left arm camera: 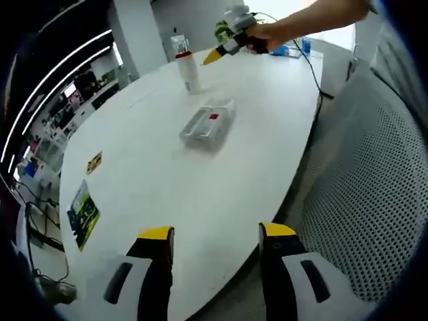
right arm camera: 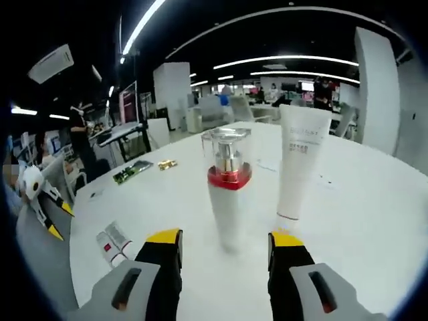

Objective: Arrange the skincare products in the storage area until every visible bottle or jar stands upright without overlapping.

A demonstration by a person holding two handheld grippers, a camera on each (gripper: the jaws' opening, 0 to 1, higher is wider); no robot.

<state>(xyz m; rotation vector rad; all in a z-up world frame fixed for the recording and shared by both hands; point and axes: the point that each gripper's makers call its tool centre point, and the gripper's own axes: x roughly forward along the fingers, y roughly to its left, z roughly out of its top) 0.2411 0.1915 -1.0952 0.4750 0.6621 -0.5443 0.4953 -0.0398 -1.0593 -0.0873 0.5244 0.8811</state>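
Observation:
A white pump bottle [right arm camera: 227, 194] with a red collar and clear cap stands upright on the white table [right arm camera: 361, 221], just ahead of my open right gripper [right arm camera: 224, 239] and in line with the gap between its jaws. To its right a white tube [right arm camera: 301, 160] stands on its cap. A clear pack of small tubes [right arm camera: 114, 242] lies flat at the lower left. In the left gripper view the bottle [left arm camera: 187, 67] stands far off, the clear pack [left arm camera: 208, 122] lies mid-table, and a hand holds the right gripper [left arm camera: 231, 41] beside the bottle. My left gripper [left arm camera: 217, 234] is open over the near table edge.
A green card [left arm camera: 82, 212] and a yellow sticker [left arm camera: 93, 162] lie near the table's left edge. A grey perforated surface [left arm camera: 374, 187] runs along the right. Blue items [left arm camera: 294, 48] sit at the far end. A dark card [right arm camera: 132, 171] and a gold piece [right arm camera: 166, 164] lie further back.

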